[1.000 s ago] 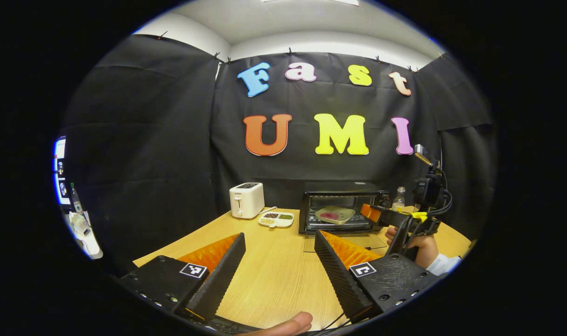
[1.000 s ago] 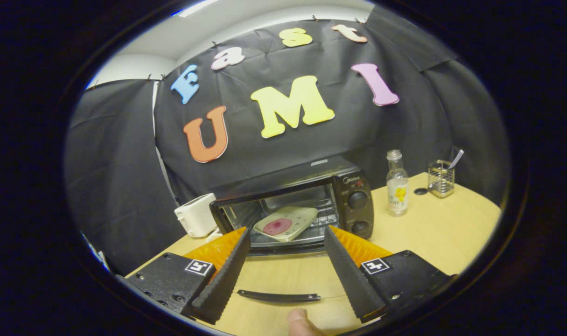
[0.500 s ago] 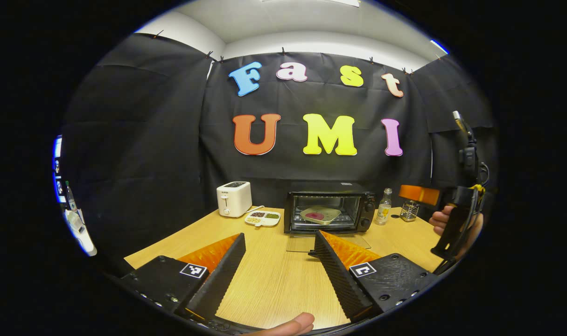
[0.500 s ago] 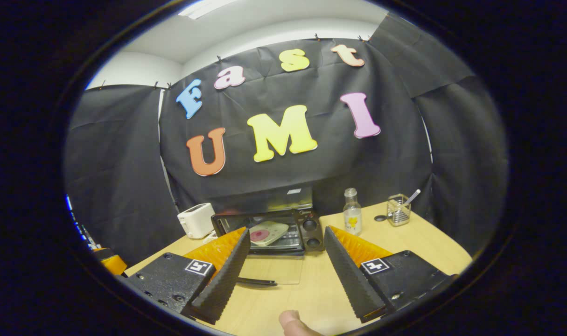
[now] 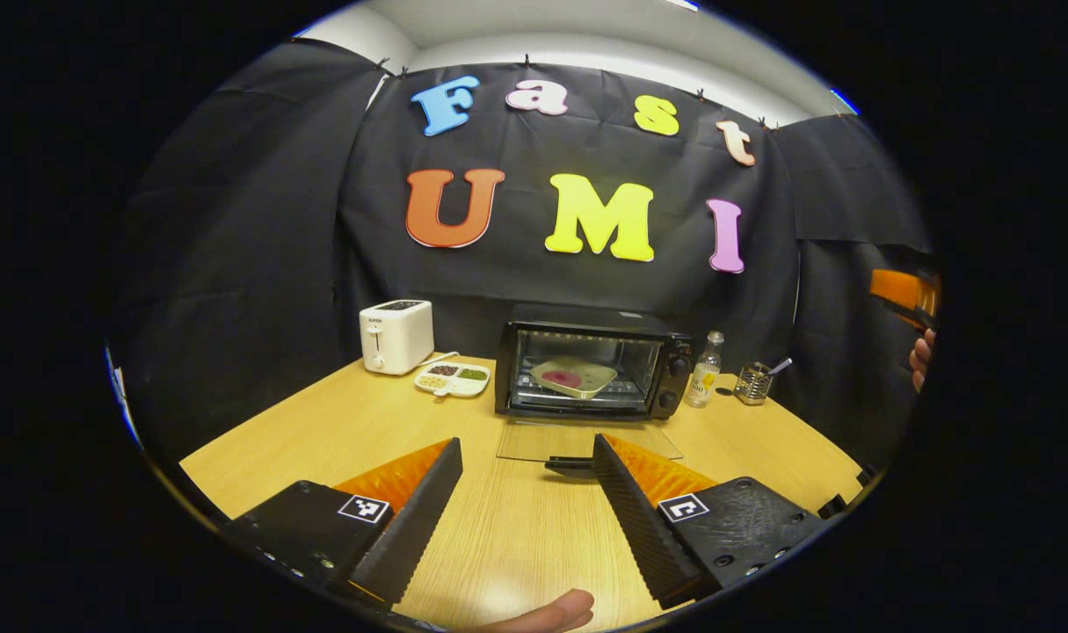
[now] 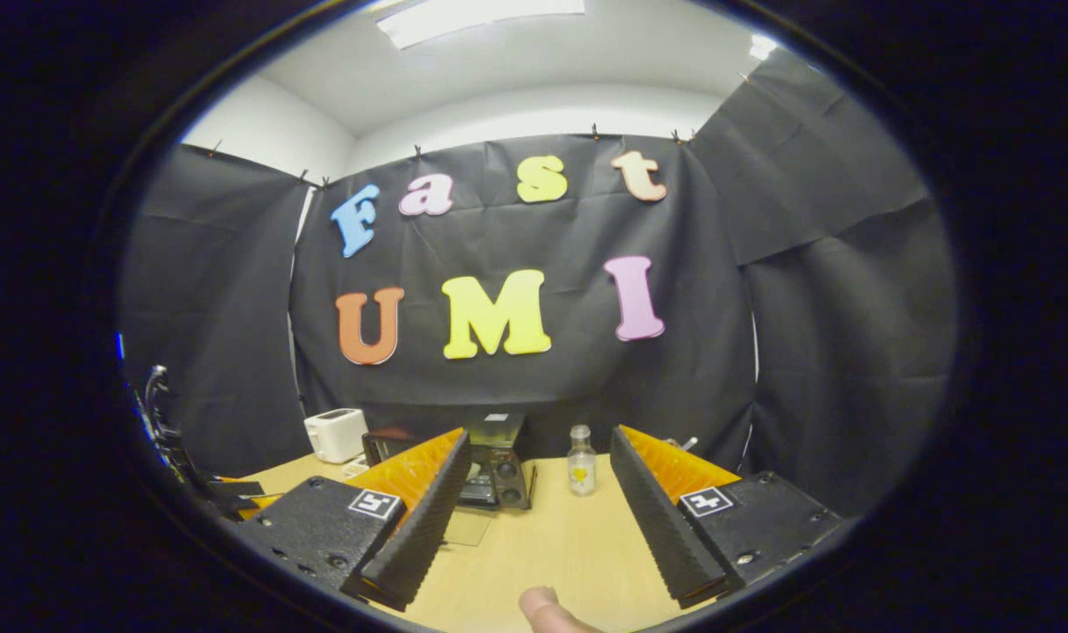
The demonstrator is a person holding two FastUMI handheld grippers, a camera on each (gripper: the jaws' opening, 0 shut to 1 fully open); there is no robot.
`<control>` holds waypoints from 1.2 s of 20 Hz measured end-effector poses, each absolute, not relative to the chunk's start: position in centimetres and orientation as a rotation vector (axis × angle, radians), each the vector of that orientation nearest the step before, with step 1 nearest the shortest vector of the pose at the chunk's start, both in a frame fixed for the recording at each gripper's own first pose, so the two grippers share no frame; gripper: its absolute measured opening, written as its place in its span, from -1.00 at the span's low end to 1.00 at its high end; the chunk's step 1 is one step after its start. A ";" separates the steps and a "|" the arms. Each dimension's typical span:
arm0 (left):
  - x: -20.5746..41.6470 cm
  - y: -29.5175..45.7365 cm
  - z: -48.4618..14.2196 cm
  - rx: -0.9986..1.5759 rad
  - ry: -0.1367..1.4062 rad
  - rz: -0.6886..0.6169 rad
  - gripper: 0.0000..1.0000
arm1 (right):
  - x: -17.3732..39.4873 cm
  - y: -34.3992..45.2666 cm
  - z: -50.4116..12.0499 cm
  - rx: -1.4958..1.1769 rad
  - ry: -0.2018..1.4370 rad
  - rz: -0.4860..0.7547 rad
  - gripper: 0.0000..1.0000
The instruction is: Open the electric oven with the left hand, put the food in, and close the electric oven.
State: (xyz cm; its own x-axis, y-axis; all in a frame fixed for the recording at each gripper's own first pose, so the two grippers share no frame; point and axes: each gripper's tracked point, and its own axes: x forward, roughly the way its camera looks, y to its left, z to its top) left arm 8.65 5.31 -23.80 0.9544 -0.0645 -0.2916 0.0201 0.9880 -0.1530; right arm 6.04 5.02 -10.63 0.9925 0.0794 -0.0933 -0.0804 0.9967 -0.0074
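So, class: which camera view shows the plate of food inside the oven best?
The left gripper view. There the plate sits in full sight on the rack of the open oven, above the lowered door. In the right gripper view the oven is farther off and half hidden behind a claw finger, so the plate cannot be made out.

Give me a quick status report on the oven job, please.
Left gripper and right gripper open, empty. Food tray in oven; door down. Nothing in the way.

A white two-slot toaster (image 5: 396, 335) stands at the back left of the light wooden table (image 5: 340, 431), with a white divided snack dish (image 5: 452, 379) just beside it. Farther right stand a small clear glass bottle (image 5: 706, 381) and a wire mesh holder (image 5: 751, 383).
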 end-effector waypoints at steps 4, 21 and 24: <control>11.2 2.4 -27.0 -0.155 0.357 -0.104 0.91 | 4.4 3.7 -8.7 -0.017 0.054 0.080 1.00; 17.3 -7.8 -37.0 -0.070 0.592 -0.236 0.92 | 2.7 -1.2 -8.6 -0.025 0.016 0.039 0.92; 17.8 -8.3 -38.1 -0.085 0.620 -0.233 0.92 | 2.8 -2.1 -9.3 -0.009 0.027 0.029 1.00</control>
State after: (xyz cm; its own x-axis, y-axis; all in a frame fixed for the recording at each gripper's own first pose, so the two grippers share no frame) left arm 17.78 -8.33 -38.05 0.7884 -0.2419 -0.5656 0.1911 0.9703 -0.1487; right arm 2.76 -2.11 -9.28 0.9992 0.0290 -0.0271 -0.0292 0.9995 -0.0087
